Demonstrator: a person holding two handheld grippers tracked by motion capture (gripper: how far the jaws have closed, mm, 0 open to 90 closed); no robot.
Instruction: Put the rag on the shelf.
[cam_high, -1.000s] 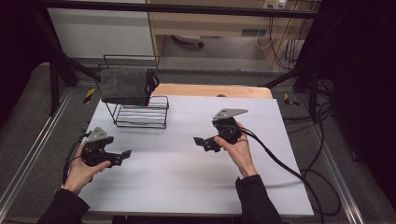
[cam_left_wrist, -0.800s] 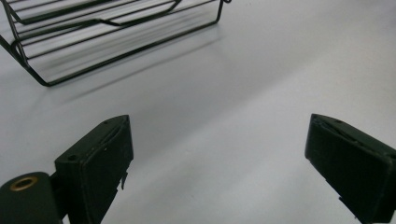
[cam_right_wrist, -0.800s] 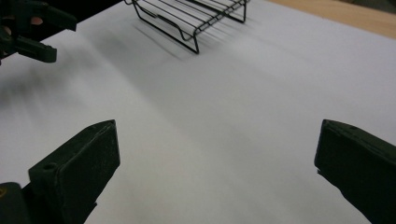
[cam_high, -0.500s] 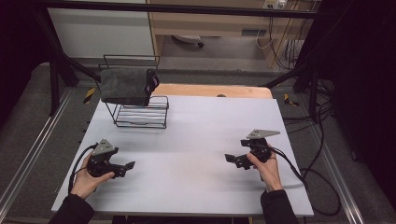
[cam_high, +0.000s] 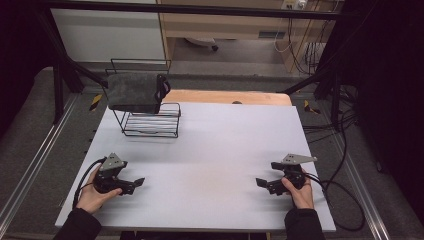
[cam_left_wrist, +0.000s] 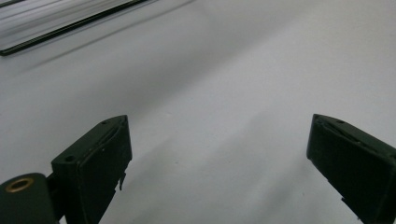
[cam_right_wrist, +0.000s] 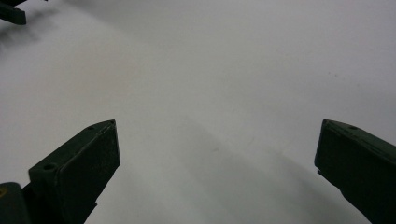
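Both tools rest released at the near edge of the tabletop, nothing held.

The left tool (cam_high: 131, 183) and right tool (cam_high: 265, 184) sit low on the white tabletop (cam_high: 220, 135), jaws spread wide with bare surface between them, each pointing inward toward the other: a parked, ready pose, I judge, that keeps the middle free. The dark folded cloth (cam_high: 132, 93) lies draped over the black wire rack (cam_high: 150, 120), well ahead of the left tool and far across from the right one. Beyond the rack, a wooden board (cam_high: 225, 97) edges the sheet; black frame bars, cables (cam_high: 330, 130) and grey floor surround it.
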